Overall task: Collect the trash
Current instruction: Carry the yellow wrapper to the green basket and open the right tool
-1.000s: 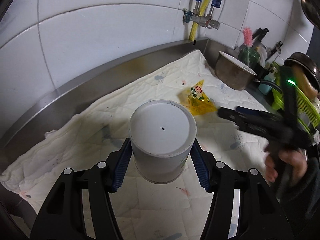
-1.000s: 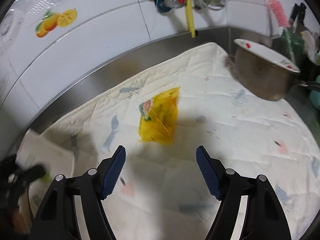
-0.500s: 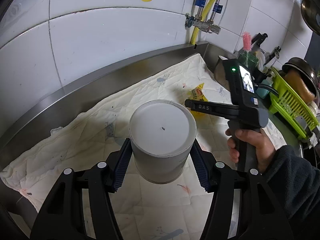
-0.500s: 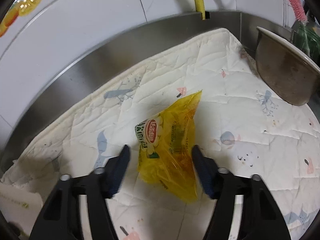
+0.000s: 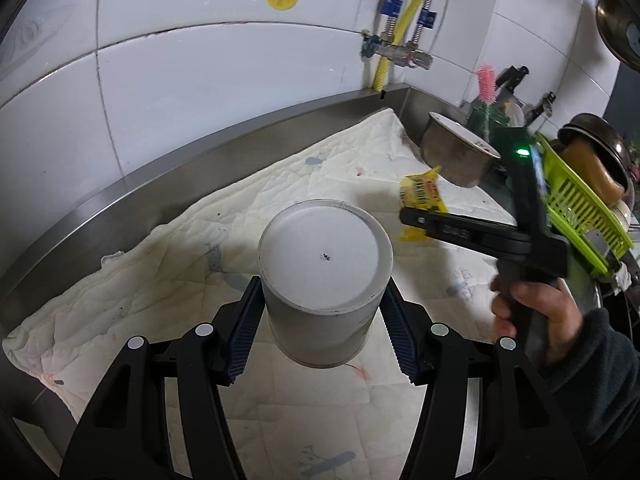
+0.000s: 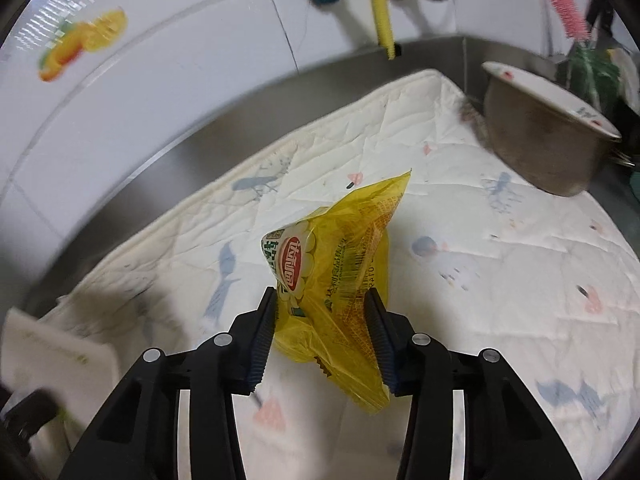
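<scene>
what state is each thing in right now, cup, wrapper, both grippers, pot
white cup: clamped between the left gripper's jaws, bottom facing the camera
left gripper: shut on the cup
yellow wrapper: crumpled, pinched between the right gripper's jaws
right gripper: jaws have just been closing, now pressing the wrapper
metal pot: tilted, at the quilted cloth's far edge

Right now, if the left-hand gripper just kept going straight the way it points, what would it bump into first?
Probably the white quilted cloth on the counter. The left gripper already holds a white cup, so the cup's far end would likely touch first; depth is hard to judge.
</scene>
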A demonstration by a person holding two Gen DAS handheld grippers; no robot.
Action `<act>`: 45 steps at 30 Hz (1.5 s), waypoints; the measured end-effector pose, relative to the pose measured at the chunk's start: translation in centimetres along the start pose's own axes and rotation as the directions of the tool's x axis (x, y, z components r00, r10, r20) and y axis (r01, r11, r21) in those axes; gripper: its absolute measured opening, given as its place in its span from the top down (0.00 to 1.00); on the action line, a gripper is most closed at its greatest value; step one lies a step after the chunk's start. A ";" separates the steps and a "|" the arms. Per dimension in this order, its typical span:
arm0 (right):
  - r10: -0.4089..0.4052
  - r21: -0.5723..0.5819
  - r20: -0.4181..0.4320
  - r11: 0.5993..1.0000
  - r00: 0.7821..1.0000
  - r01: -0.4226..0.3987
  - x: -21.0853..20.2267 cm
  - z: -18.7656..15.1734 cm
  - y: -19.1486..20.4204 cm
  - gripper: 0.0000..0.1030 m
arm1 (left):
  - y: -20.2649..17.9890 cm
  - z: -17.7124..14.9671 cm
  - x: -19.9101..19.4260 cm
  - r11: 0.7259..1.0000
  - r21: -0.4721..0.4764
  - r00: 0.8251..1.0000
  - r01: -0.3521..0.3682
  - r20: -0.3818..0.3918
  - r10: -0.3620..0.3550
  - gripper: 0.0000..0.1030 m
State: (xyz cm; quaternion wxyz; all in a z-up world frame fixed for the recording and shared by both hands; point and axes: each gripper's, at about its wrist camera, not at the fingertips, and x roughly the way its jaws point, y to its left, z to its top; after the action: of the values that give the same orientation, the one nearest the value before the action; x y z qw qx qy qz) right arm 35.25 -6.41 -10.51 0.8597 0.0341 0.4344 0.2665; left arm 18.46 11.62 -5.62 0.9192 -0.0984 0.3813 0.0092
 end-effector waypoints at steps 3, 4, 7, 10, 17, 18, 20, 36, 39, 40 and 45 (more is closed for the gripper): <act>-0.007 0.007 0.020 1.000 1.000 0.007 -3.3 -1.9 -0.7 0.59 | -1.4 -0.2 -0.7 0.999 0.026 1.000 0.021 0.005 -0.021 0.44; -0.012 0.008 0.025 1.000 1.000 0.012 -4.2 -2.6 -0.8 0.59 | -1.8 -0.3 -0.9 0.999 0.032 1.000 0.027 0.006 -0.028 0.44; -0.044 0.015 0.043 0.999 0.998 0.043 -7.7 -5.2 -1.8 0.59 | -3.7 -0.5 -1.6 0.996 0.061 0.998 0.058 0.009 -0.058 0.44; -0.076 0.034 0.061 0.997 0.995 0.074 -11.2 -7.9 -3.0 0.59 | -5.9 -1.0 -2.2 0.991 0.097 0.996 0.089 0.007 -0.091 0.44; -0.172 0.136 0.090 0.978 0.981 0.159 -19.0 -14.6 -6.4 0.59 | -11.4 -2.8 -3.5 0.968 0.172 0.983 0.183 -0.024 -0.181 0.44; -0.194 0.151 0.090 0.972 0.977 0.179 -20.1 -15.7 -7.0 0.59 | -12.2 -3.2 -3.7 0.963 0.184 0.980 0.198 -0.030 -0.196 0.44; -0.238 0.177 0.091 0.959 0.967 0.220 -22.0 -17.8 -7.9 0.59 | -13.7 -3.7 -3.7 0.954 0.203 0.975 0.220 -0.044 -0.216 0.44; -0.441 0.442 -0.071 0.790 0.895 0.424 -30.2 -33.4 -17.7 0.57 | -28.1 -9.4 -2.9 0.826 0.366 0.902 0.429 -0.232 -0.365 0.44; -0.439 0.476 -0.085 0.771 0.895 0.423 -30.3 -34.5 -18.8 0.49 | -30.1 -10.6 -2.3 0.805 0.384 0.889 0.452 -0.270 -0.370 0.44; -0.444 0.483 -0.087 0.764 0.892 0.427 -30.2 -34.7 -19.0 0.47 | -30.7 -10.9 -2.2 0.800 0.389 0.886 0.457 -0.280 -0.370 0.44; -0.442 0.519 -0.072 0.749 0.894 0.412 -30.8 -35.4 -19.1 0.41 | -33.3 -12.4 -1.2 0.773 0.415 0.872 0.479 -0.325 -0.365 0.44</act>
State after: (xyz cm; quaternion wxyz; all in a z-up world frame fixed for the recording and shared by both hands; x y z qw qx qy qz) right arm 1.52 -43.91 -15.56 0.8673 0.1727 0.4622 -0.0657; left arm 11.96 -23.33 -7.54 0.8424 0.0503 0.4410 -0.3054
